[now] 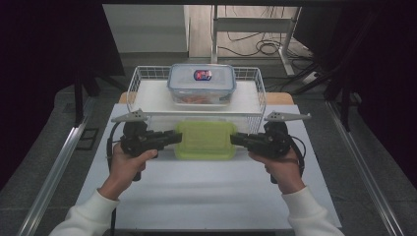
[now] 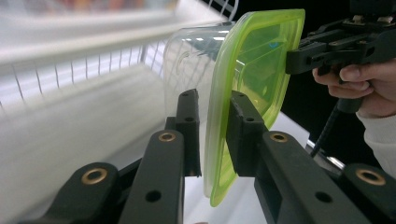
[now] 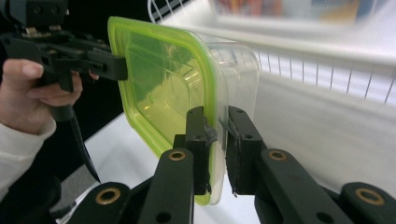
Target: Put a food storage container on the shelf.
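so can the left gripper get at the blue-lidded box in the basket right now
Probably not as things stand. The left gripper is shut on one end of the green-lidded container, with the right gripper on the other end. The blue-lidded box sits beyond the wire basket wall, its top uncovered.

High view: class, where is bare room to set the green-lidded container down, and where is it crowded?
Free: the white table between the two forearms, and the basket floor left of the blue-lidded container. Crowded: the basket's middle, and the strip by its front rim, where the left gripper and right gripper clamp the green-lidded container.
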`<state>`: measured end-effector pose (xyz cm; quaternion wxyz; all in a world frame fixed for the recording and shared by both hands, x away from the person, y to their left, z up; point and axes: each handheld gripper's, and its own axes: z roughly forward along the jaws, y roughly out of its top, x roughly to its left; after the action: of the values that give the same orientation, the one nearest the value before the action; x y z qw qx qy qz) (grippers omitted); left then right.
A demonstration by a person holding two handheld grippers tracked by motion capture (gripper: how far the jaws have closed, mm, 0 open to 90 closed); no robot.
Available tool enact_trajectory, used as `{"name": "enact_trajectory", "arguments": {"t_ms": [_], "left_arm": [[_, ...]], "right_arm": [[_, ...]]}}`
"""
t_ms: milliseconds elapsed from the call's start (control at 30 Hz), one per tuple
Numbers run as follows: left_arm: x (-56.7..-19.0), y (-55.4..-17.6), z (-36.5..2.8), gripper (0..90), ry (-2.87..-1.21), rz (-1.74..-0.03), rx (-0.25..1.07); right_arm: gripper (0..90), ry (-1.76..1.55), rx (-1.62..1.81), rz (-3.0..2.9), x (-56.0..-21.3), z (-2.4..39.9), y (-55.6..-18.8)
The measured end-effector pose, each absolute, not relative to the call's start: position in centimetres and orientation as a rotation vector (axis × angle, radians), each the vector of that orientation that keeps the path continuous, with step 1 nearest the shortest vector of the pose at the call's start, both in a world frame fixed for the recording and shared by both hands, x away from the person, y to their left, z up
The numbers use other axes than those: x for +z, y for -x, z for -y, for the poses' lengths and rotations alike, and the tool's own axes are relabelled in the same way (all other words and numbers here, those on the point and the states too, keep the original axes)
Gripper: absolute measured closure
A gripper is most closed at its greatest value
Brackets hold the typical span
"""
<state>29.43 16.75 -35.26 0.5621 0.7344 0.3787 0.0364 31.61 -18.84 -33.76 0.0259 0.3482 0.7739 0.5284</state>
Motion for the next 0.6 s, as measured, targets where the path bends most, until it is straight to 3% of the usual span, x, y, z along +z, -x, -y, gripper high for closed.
{"name": "enact_trajectory", "arguments": {"t_ms": [200, 600], "left_arm": [[-32.9, -30.4, -17.2, 76.5, -1.731, -0.875, 0.117], [-31.4, -31.8, -17.5, 76.7, -1.727, -0.883, 0.125]], "right_arm": [[80.0, -1.035, 1.612, -2.397, -31.1, 18.3, -32.9], [80.0, -1.032, 1.605, -2.398, -29.8, 17.8, -34.3]]}}
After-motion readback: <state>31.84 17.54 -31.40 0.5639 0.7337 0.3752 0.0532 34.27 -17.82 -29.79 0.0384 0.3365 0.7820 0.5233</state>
